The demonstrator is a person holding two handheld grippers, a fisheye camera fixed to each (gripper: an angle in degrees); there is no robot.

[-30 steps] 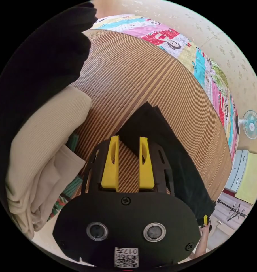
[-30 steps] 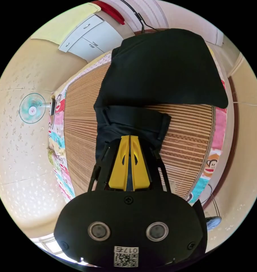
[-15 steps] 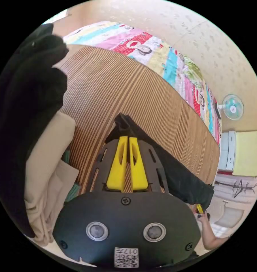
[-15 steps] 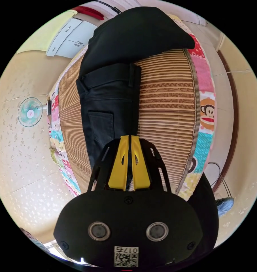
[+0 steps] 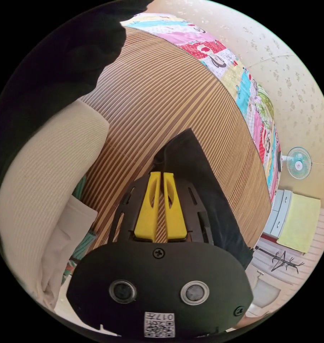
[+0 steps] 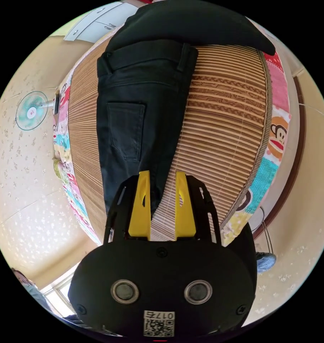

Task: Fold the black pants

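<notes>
Black pants (image 6: 133,118): flat on bamboo mat (image 6: 219,125) over bed, long axis running waistband-to-hem, approx. in line w/ both grippers. Left gripper (image 5: 160,175): jaws nearly closed at the hem corner, grip on cloth unclear. Right gripper (image 6: 162,175): jaws apart, empty, at the pants' edge below the back pocket (image 6: 125,130).

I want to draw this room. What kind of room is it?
Probably a bedroom. A bed with a bamboo mat over a cartoon quilt holds the black pants, and a fan and white cabinet stand by the wall.
</notes>
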